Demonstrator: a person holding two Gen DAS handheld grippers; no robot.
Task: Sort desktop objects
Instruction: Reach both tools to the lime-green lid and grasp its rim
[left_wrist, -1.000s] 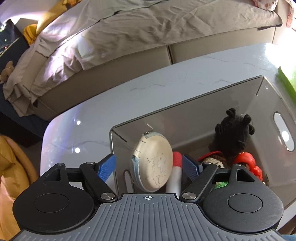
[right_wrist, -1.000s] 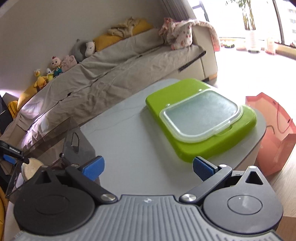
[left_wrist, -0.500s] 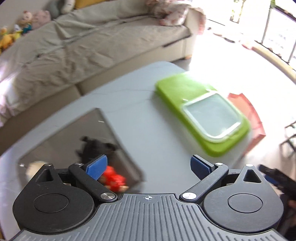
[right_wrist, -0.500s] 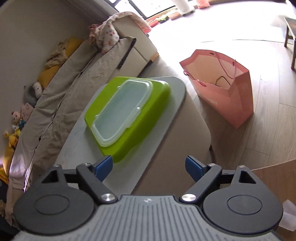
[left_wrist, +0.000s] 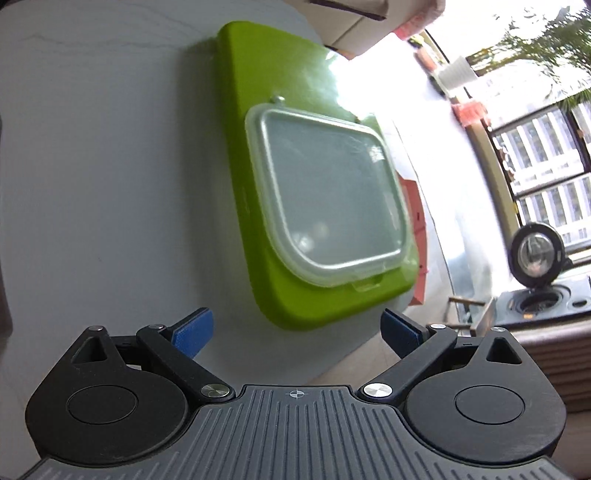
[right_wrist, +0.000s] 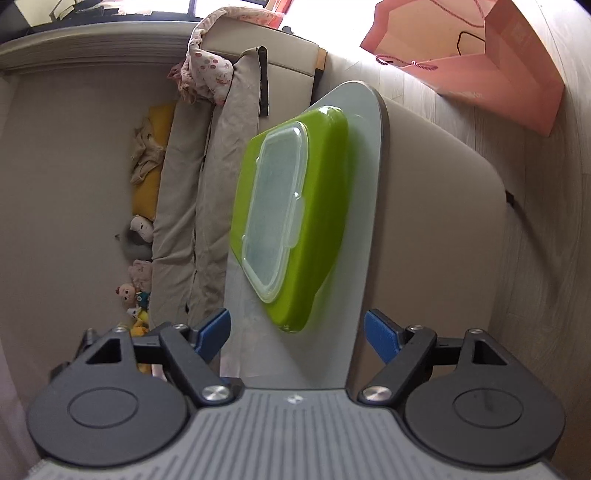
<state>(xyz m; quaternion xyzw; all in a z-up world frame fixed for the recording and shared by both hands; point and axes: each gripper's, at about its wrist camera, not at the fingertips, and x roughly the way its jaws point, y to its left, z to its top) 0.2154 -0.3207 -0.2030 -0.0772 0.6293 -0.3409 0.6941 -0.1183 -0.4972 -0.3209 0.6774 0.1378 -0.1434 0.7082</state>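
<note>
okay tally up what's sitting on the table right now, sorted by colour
Green: 1, the green tray
Clear: 1, the clear lid lying on that tray
Total: 2 on the grey table; both grippers hang open and hold nothing.

- Left gripper (left_wrist: 297, 330): low in the frame, blue fingertips spread wide, holding nothing.
- Right gripper (right_wrist: 297, 332): low in the frame, blue fingertips spread wide, empty.
</note>
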